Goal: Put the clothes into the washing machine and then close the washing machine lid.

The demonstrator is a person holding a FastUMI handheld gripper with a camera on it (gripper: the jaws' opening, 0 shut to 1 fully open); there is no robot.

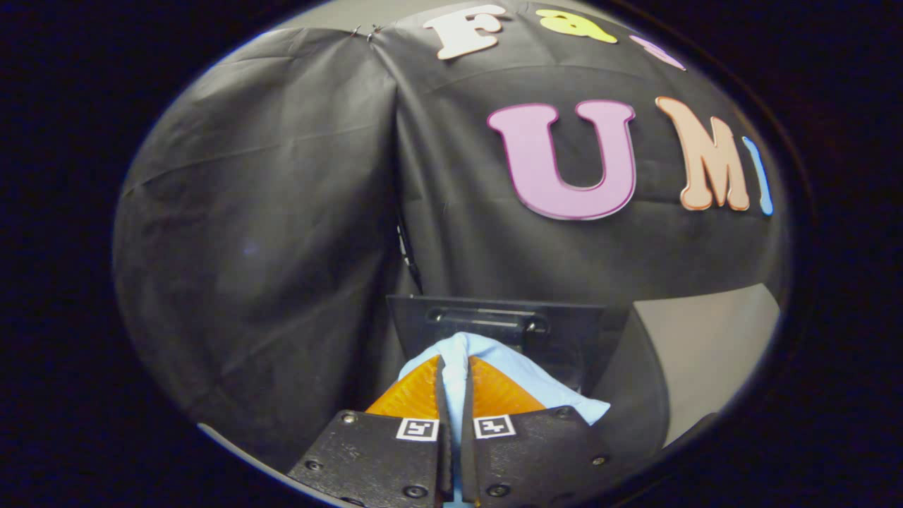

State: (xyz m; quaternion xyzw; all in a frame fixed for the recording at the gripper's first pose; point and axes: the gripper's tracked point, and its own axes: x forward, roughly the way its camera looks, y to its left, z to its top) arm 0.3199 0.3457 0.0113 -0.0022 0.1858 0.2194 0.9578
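My gripper (453, 367) is shut on a light blue piece of clothing (511, 374), a fold of which is pinched between both fingers and bulges out around their tips. Just beyond the fingers stands the dark lid of the washing machine (564, 328), raised upright, with a slotted handle near its top edge. The garment hangs in front of that lid. The machine's opening is hidden below the fingers and the cloth.
Black cloth walls close in right behind and to the left of the lid. A grey tabletop (705, 346) lies to the right of the lid. A thin dark cable (408, 257) runs down the wall's seam above the lid.
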